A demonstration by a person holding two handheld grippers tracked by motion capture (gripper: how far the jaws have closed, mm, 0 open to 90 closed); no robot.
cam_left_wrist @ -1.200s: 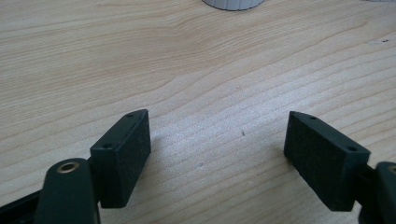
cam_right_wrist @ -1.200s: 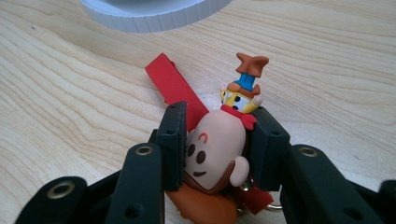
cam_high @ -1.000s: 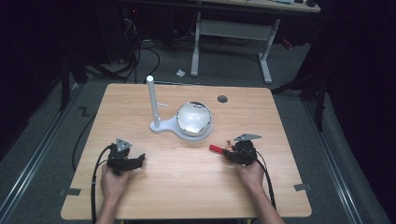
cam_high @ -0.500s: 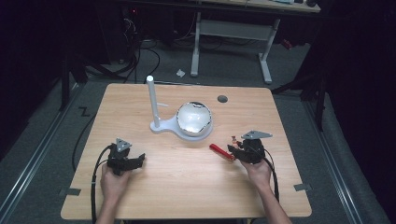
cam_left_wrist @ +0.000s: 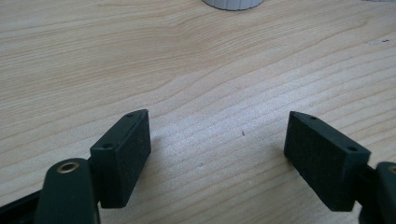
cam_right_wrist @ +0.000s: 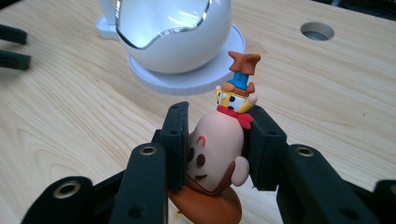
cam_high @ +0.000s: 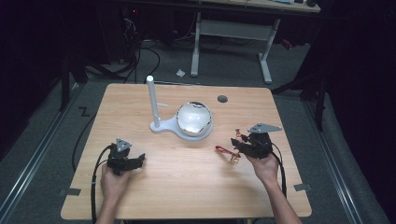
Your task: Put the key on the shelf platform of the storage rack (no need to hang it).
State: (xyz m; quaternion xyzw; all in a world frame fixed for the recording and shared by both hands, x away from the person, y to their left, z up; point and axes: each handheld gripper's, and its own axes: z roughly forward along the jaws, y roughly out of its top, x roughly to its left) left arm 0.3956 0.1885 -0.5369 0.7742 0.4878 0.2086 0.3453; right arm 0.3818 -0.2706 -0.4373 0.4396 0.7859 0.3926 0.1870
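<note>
Toy figure (cam_right_wrist: 219,149) clamped head-down between right gripper (cam_right_wrist: 217,144) jaws — apparently lifted off table (cam_right_wrist: 70,116).

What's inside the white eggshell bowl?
The white eggshell bowl looks shiny and bare through its jagged opening, as far as one can see. Its bottom is hidden by its wall, so something small could sit there.

A pale wooden table (cam_high: 187,186) bears a shiny white egg-shaped bowl with a cracked rim on a round white base (cam_high: 193,119). Just left of the bowl stands a tall white post (cam_high: 152,100). Behind the bowl to the right is a small round hole (cam_high: 222,99)
</note>
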